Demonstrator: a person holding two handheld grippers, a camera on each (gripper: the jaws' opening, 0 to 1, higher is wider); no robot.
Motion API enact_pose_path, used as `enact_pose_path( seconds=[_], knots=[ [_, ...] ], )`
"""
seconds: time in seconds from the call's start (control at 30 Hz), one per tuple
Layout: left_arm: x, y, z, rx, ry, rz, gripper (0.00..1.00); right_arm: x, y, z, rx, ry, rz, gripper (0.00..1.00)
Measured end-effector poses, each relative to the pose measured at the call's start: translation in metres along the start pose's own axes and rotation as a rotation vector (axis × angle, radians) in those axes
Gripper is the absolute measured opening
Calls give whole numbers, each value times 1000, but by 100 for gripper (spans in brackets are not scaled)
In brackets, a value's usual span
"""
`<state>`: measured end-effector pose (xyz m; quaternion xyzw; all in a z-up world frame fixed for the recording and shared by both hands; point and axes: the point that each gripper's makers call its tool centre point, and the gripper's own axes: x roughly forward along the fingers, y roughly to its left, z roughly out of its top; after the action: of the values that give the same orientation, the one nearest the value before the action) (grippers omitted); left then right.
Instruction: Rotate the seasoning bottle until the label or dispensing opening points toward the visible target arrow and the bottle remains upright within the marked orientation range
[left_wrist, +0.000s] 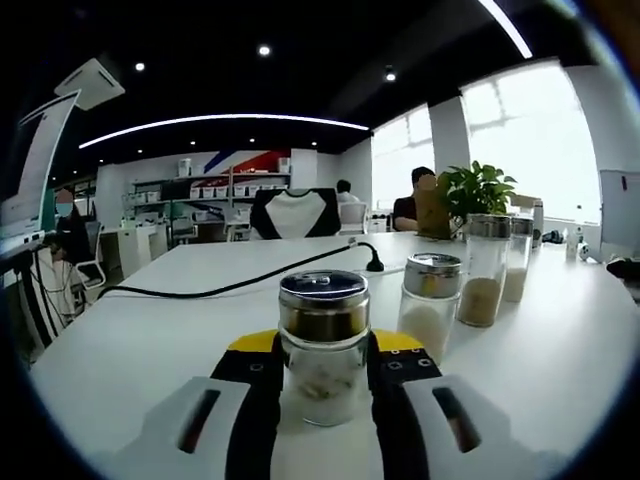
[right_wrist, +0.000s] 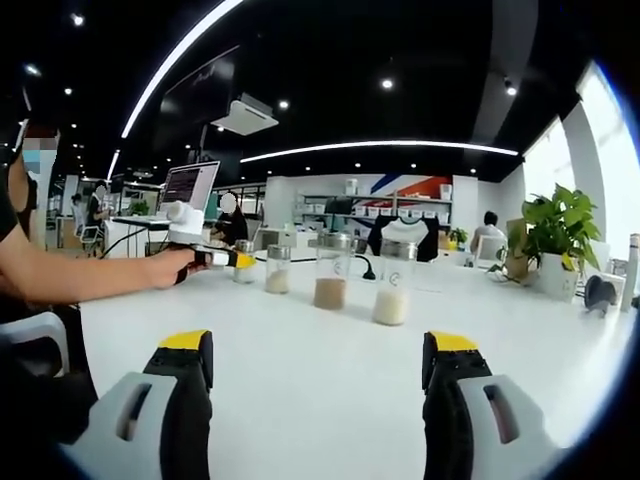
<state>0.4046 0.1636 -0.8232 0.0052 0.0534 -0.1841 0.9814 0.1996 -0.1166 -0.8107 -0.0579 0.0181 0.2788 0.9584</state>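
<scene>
In the left gripper view, the left gripper (left_wrist: 322, 385) rises from the bottom centre, its black, yellow-tipped jaws pressed against both sides of a glass bottle (left_wrist: 323, 345). The bottle stands upright on the white table (left_wrist: 150, 340) at lower centre, with a metal lid, a dark band of contents under the lid and pale grains at the base. Just right of it and a little farther back stands a second jar (left_wrist: 430, 300) of white powder. Beyond that, at right of centre, are a taller jar (left_wrist: 484, 268) of tan grains and another jar (left_wrist: 517, 258) partly behind it. A black cable (left_wrist: 240, 282) runs across the table from the left edge to a plug at centre. Farther back at right a potted plant (left_wrist: 478, 192) stands by a seated person (left_wrist: 412, 200), with windows behind; shelves line the far wall at centre.

In the right gripper view, the right gripper (right_wrist: 318, 375) shows at the bottom, jaws spread wide with bare table (right_wrist: 320, 400) between them, holding nothing. At left, a person's arm (right_wrist: 80, 272) reaches in from the frame edge, the hand (right_wrist: 172, 267) gripping the left gripper (right_wrist: 240, 259), whose yellow tip meets the bottle (right_wrist: 244, 262) at left of centre. To its right stand three jars in a row: a small one (right_wrist: 277, 268), a tall one (right_wrist: 331, 270) with tan grains and one (right_wrist: 393, 282) with white powder. A plant (right_wrist: 556, 240) sits at far right. A monitor (right_wrist: 188, 187) and people show in the far left background.
</scene>
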Motion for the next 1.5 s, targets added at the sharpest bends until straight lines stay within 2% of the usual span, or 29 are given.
enact_pose_path(
  seconds=[0.23, 0.4, 0.47, 0.6, 0.73, 0.77, 0.87, 1.0, 1.13, 1.17, 1.3, 1.5],
  knots=[
    [-21, -26, 22, -30, -85, -87, 34, 1, 10, 11, -13, -24, 25, 87],
    [-40, -49, 34, -13, -102, -133, 34, -2, 15, 17, -15, -42, 39, 86],
    [-50, -60, 34, -44, -104, -165, 34, -2, 19, 21, -10, -58, 52, 84],
    [-68, -82, 31, -44, -86, -207, 34, -2, 29, 23, -5, -68, 82, 82],
    [-86, -109, 26, -45, -69, -263, 34, 0, 43, 25, -9, -95, 125, 72],
    [-94, -121, 26, -37, -65, -287, 34, 1, 48, 25, -5, -98, 138, 71],
    [-107, -137, 29, -48, -71, -318, 34, 2, 57, 27, -8, -108, 159, 68],
    [-135, -170, 41, -32, -96, -403, 34, 2, 68, 27, -14, -111, 189, 65],
    [-152, -192, 48, -47, -116, -469, 34, 3, 77, 30, -12, -114, 214, 63],
    [-157, -198, 47, -58, -105, -496, 34, 3, 81, 32, -13, -118, 223, 63],
    [-170, -210, 48, -45, -124, -538, 34, 2, 94, 39, -18, -134, 266, 57],
    [-185, -220, 41, -43, -110, -597, 34, 1, 119, 41, -7, -158, 358, 45]
  ],
)
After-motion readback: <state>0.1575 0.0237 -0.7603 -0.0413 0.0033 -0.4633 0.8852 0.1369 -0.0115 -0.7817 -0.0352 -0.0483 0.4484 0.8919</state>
